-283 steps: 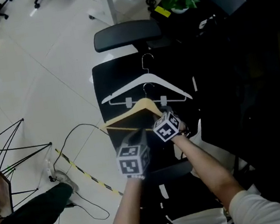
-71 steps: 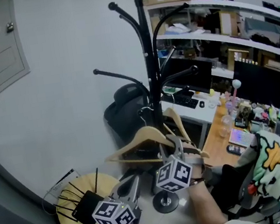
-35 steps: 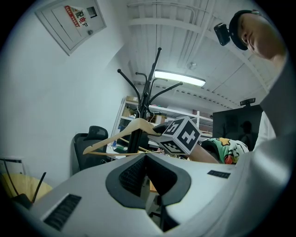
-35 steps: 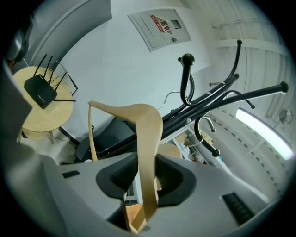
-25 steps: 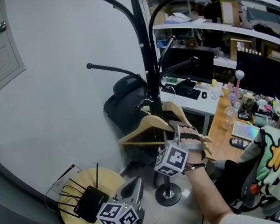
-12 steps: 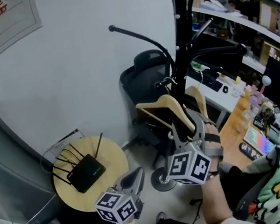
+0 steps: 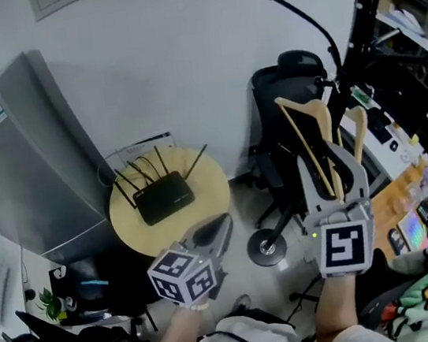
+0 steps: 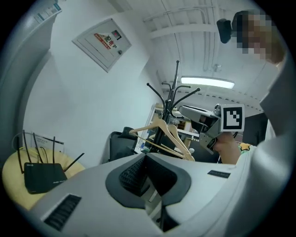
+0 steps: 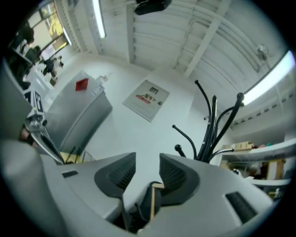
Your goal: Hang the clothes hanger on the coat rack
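A wooden hanger [image 7: 307, 124] stands edge-on between the jaws of my right gripper [image 7: 329, 161]. Its metal hook lies by a black arm of the coat rack [image 7: 358, 17]; whether it rests over that arm I cannot tell. In the right gripper view the jaws [image 9: 147, 162] have just been closing. They still stand apart, with the hanger's wood [image 9: 152, 203] deep in the throat against the right-hand jaw. A second wooden hanger [image 7: 357, 133] hangs just beyond. My left gripper [image 7: 223, 222] is low at the left, shut and empty. The left gripper view shows the hanger [image 8: 159, 127] by the rack [image 8: 172, 99].
A black router [image 7: 164, 196] sits on a round yellow table [image 7: 207, 207] left of the rack's base [image 7: 267, 246]. A black office chair [image 7: 282, 96] stands behind the rack and a grey cabinet [image 7: 44, 152] at the left. Crowded desks and shelves fill the right edge.
The head view has swung left, bringing the router table to the middle. My right gripper has risen and rolled, and the hanger now stands edge-on. The left gripper has shifted a little.
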The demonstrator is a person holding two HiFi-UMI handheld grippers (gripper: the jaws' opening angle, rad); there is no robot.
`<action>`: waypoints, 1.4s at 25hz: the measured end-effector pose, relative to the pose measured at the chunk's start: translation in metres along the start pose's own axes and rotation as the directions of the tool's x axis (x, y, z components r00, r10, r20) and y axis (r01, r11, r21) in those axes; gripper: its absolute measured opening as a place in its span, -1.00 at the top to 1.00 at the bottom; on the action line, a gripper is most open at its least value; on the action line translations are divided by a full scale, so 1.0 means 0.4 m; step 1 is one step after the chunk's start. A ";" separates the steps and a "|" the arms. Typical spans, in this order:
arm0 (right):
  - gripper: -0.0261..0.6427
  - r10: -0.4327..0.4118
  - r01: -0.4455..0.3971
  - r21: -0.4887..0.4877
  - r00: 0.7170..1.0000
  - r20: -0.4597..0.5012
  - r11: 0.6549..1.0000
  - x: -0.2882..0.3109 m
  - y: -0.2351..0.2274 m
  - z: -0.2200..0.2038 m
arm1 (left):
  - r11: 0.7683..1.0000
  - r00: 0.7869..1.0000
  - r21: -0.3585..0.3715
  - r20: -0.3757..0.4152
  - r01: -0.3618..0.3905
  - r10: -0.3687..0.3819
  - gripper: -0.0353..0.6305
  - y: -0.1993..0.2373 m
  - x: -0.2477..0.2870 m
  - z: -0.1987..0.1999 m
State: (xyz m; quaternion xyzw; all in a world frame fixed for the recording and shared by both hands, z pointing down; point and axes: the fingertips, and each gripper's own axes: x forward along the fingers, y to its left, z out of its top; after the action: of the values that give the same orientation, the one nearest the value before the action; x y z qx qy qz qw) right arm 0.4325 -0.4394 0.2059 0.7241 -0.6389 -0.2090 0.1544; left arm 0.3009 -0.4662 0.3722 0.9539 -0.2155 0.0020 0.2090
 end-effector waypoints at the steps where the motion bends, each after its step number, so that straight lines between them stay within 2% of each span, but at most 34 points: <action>1: 0.46 0.033 -0.035 0.051 0.999 0.034 0.998 -0.022 0.026 0.018 | 1.000 1.000 0.001 0.011 -0.015 0.015 0.92 -0.004 -0.035 -0.003; 4: 0.83 0.114 -0.135 0.183 0.987 0.116 0.974 -0.093 0.106 0.053 | 0.997 0.997 0.023 0.036 -0.067 0.066 0.92 -0.015 -0.146 -0.017; 7: 0.91 0.199 -0.237 0.313 0.969 0.149 0.920 -0.163 0.196 0.062 | 0.990 0.989 0.039 0.062 -0.138 0.136 0.92 -0.029 -0.276 -0.045; 10: 0.91 0.317 -0.351 0.445 0.936 0.152 0.824 -0.271 0.299 0.052 | 0.981 0.979 -0.018 0.068 -0.193 0.194 0.92 -0.069 -0.428 -0.117; 13: 0.91 0.424 -0.431 0.572 0.892 0.155 0.697 -0.385 0.395 0.029 | 0.976 0.975 -0.069 0.060 -0.208 0.212 0.92 -0.112 -0.537 -0.190; 16: 0.91 0.535 -0.480 0.663 0.833 0.140 0.575 -0.508 0.503 0.000 | 0.974 0.979 -0.114 0.039 -0.195 0.201 0.92 -0.168 -0.595 -0.257; 19: 0.91 0.613 -0.505 0.697 0.781 0.118 0.510 -0.622 0.578 -0.031 | 0.970 0.981 -0.152 0.029 -0.188 0.194 0.92 -0.228 -0.624 -0.312; 23: 0.91 0.650 -0.519 0.734 0.747 0.140 0.438 -0.693 0.584 -0.064 | 0.967 0.978 -0.160 0.038 -0.199 0.207 0.92 -0.295 -0.617 -0.332; 27: 0.91 0.694 -0.527 0.791 0.695 0.190 0.311 -0.738 0.574 -0.108 | 0.963 0.971 -0.148 0.041 -0.226 0.235 0.92 -0.355 -0.593 -0.344; 28: 0.91 0.705 -0.533 0.792 0.682 0.194 0.297 -0.748 0.570 -0.118 | 0.960 0.969 -0.149 0.042 -0.236 0.244 0.92 -0.366 -0.587 -0.348; 31: 0.91 0.731 -0.552 0.778 0.657 0.183 0.301 -0.772 0.551 -0.162 | 0.951 0.961 -0.154 0.030 -0.267 0.274 0.92 -0.394 -0.559 -0.375; 35: 0.91 0.754 -0.544 0.804 0.626 0.199 0.239 -0.794 0.530 -0.224 | 0.938 0.950 -0.160 0.002 -0.307 0.312 0.92 -0.432 -0.525 -0.418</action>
State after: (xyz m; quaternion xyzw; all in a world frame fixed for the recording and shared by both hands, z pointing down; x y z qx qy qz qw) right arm 0.2644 -0.1579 0.4207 0.3917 -0.8765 0.2758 -0.0479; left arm 0.1961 -0.1717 0.4365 0.8885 -0.3650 0.0048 0.2780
